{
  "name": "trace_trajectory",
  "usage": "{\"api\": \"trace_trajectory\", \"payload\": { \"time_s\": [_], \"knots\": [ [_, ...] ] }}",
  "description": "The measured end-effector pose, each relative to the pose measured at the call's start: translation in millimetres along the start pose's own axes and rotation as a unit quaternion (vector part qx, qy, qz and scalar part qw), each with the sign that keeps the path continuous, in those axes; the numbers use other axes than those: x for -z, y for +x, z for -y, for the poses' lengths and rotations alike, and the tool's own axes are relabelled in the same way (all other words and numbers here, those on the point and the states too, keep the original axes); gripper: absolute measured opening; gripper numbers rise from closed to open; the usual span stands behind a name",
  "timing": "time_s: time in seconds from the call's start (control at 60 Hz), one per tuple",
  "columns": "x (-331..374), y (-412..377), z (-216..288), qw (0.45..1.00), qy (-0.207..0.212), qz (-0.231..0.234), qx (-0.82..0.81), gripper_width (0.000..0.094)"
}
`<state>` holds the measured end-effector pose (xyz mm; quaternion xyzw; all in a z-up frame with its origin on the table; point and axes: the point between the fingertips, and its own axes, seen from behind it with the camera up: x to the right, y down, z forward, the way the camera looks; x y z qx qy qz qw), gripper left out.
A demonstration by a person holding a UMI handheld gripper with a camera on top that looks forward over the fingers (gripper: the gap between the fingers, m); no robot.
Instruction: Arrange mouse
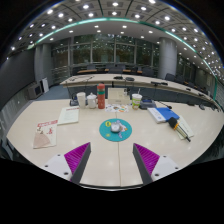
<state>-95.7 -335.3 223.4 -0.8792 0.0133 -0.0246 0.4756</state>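
Note:
A small white mouse (115,126) lies on a round teal mat (115,131) in the middle of the pale table (110,160), beyond my fingers. My gripper (111,160) is open and empty, with nothing between its purple pads. The left fingertip (77,156) and the right fingertip (146,157) stand wide apart above the table's near part, short of the mat.
Behind the mat stand several cups and an orange bottle (101,97). A pink-printed paper (44,133) and a white sheet (68,115) lie at the left. Blue and yellow items (166,115) lie at the right. Desks and chairs fill the room beyond.

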Motion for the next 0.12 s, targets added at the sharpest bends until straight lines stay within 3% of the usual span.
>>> {"api": "trace_trajectory", "payload": {
  "time_s": [0.117],
  "knots": [
    [18.8,0.1,-1.0,1.000,0.017,-0.001,0.007,0.0851]
  ]
}}
